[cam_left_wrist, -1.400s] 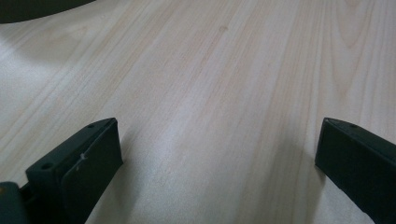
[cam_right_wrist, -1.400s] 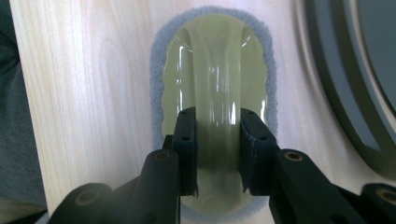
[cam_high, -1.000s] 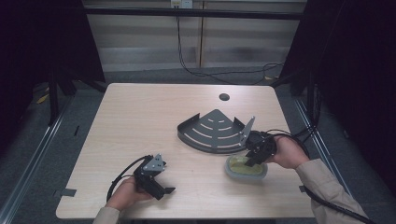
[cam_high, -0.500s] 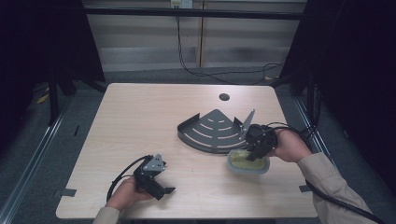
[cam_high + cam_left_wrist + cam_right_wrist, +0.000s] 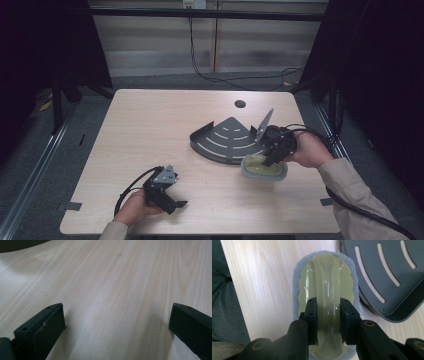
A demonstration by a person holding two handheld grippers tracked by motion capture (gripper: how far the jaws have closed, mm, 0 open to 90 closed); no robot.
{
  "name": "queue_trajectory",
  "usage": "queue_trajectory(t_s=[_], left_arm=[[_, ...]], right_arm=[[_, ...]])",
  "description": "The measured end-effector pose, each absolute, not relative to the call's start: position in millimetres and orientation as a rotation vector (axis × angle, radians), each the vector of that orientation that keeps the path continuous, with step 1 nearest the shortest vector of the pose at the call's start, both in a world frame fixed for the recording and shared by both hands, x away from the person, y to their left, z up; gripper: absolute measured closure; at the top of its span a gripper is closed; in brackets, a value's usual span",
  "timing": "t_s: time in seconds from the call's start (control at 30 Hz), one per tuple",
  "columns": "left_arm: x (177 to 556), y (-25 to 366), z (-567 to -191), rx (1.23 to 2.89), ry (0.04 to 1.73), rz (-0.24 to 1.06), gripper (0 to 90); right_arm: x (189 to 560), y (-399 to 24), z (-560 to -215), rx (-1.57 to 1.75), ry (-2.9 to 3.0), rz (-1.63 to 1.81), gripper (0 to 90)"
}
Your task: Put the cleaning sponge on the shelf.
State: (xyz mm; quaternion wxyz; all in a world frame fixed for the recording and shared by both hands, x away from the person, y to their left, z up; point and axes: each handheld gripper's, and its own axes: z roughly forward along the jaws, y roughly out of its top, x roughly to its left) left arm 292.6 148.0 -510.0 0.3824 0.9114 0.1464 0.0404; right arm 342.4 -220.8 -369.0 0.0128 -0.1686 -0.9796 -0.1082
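Glossy plastic scrubber (image 5: 325,280) — matt wood table (image 5: 150,130)

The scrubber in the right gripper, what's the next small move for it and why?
Probably carry the scrubber a little toward the dark slotted corner tray and over its rim. The right gripper is shut on the scrubber's clear raised handle, so the grip looks secure, and the tray lies right beside it. The left gripper rests open over bare table, taking no part.
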Motion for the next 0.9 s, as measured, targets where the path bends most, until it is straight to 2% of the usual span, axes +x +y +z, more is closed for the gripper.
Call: queue_trajectory(t_s=[0.9], left_arm=[[292.2, 147.8, -509.8, 2.33, 0.374, 0.101, 0.0]], right_arm=[[366.5, -211.4, -346.1, -0.618, -3.089, -0.346, 71.3]])
